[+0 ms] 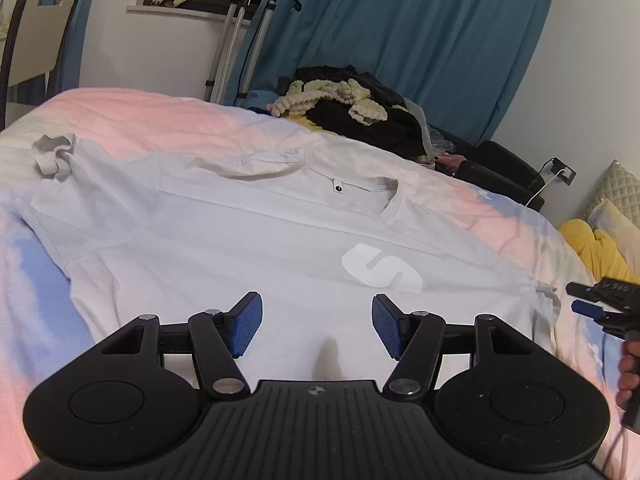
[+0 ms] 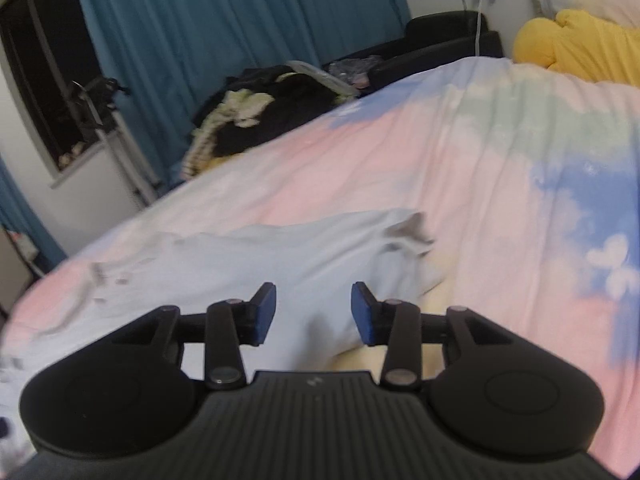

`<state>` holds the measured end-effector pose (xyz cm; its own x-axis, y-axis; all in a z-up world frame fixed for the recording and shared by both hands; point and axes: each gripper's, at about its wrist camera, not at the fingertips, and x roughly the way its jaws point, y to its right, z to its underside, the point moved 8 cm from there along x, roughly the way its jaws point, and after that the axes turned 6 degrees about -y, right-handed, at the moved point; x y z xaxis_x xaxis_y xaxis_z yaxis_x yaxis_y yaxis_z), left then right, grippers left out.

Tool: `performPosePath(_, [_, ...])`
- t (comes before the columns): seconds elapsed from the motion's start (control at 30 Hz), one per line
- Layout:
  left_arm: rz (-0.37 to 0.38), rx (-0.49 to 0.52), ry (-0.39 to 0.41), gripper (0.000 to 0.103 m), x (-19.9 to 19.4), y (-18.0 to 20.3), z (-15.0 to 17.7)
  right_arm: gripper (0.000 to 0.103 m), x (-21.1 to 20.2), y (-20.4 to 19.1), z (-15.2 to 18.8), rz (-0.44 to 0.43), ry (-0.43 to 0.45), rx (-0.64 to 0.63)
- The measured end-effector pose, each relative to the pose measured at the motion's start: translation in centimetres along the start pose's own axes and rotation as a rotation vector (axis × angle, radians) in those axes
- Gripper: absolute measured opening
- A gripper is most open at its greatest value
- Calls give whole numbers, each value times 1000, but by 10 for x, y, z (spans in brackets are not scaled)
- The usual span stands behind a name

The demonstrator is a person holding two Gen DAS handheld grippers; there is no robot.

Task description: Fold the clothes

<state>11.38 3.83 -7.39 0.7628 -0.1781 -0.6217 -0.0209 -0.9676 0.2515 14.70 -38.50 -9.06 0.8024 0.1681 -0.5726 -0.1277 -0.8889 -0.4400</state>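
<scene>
Cotton shirt [image 1: 224, 240]: thin, limp, light; spread flat on my bed [image 1: 132, 116], sleeve bunched far-left.
Left gripper [image 1: 317, 326]: jaws wide, empty, above hem.
Right gripper [image 2: 313, 312]: jaws wide, empty, near shirt's edge.
Hold: pinch hem corners, I judge.

The right tool [image 2: 313, 312] hangs with its blue pads apart over a pale blue garment [image 2: 248, 256], rumpled on the pink-and-blue bed cover [image 2: 460, 160]. Beyond lie a dark clothes heap [image 2: 260, 116], teal curtains [image 2: 224, 16] and a yellow cushion [image 2: 580, 48].
</scene>
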Motion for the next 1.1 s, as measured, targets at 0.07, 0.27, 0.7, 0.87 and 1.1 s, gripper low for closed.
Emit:
performPosePath(0.07, [-30, 36, 16, 65, 0, -4, -12, 43, -14, -32, 19, -77, -17, 3])
performPosePath(0.27, [-122, 143, 65, 65, -2, -17, -47, 43, -32, -112, 79, -202, -88, -83])
performPosePath(0.7, [-236, 504, -26, 65, 164, -32, -117, 45, 15, -128, 66, -286, -88, -191])
performPosePath(0.87, [-246, 519, -104, 56, 222, -34, -125, 55, 31, -104, 56, -336, -127, -111])
performPosePath(1.1, [-339, 521, -101, 5, 249, -23, -142, 56, 54, -65, 47, -337, -170, 37])
